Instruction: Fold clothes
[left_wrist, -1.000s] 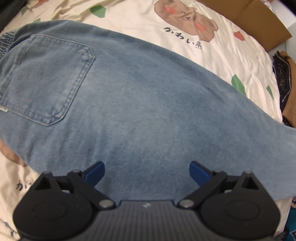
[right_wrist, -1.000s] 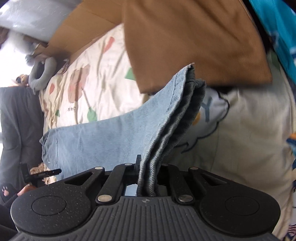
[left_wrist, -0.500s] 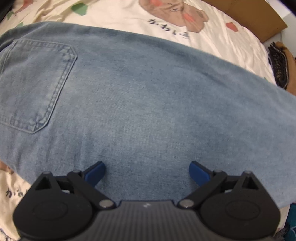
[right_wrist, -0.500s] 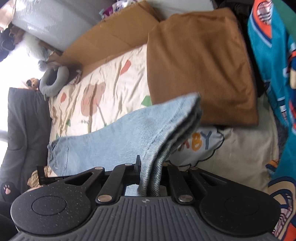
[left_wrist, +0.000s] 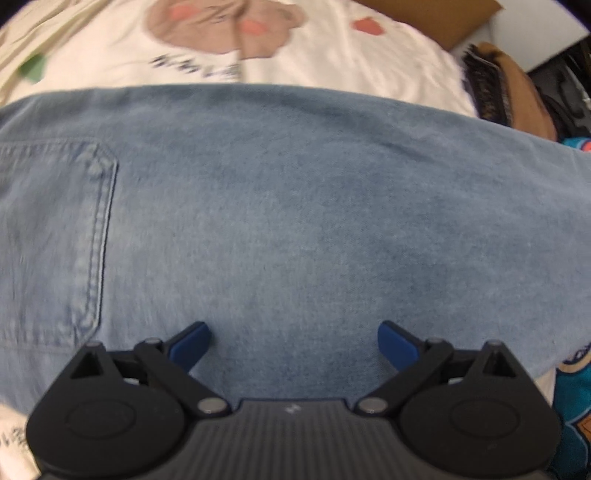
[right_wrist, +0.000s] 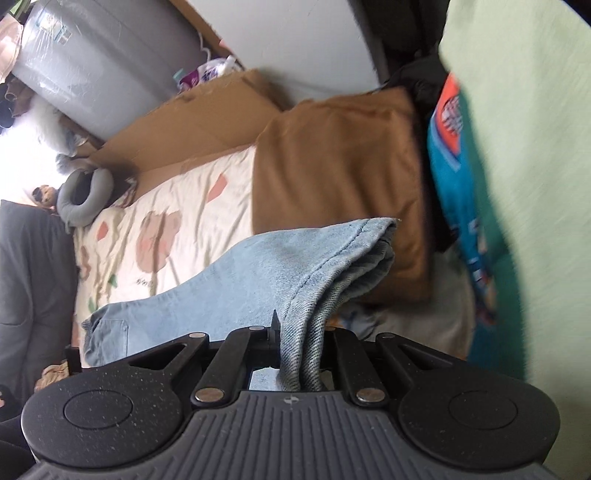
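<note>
Light blue jeans (left_wrist: 295, 206) lie across the bed and fill most of the left wrist view, with a back pocket (left_wrist: 55, 240) at the left. My left gripper (left_wrist: 293, 341) hovers open just over the denim, its blue fingertips (left_wrist: 190, 341) spread wide with nothing between them. In the right wrist view the jeans' leg end (right_wrist: 332, 266) is lifted off the bed, bunched in layers, and my right gripper (right_wrist: 301, 354) is shut on it. The remainder of the jeans (right_wrist: 177, 306) trails down to the bed at the left.
The bed has a cream sheet with bear prints (left_wrist: 229, 33). A folded brown garment (right_wrist: 340, 184) lies behind the raised hem. Teal printed clothing (right_wrist: 454, 184) and a pale green cloth (right_wrist: 524, 147) are at the right. Flattened cardboard (right_wrist: 195, 118) and a grey neck pillow (right_wrist: 83, 199) sit at the far end.
My right gripper has lifted the leg end higher and swung, so more of the room shows. The left gripper has slid right along the jeans; the pocket moved toward the left edge.
</note>
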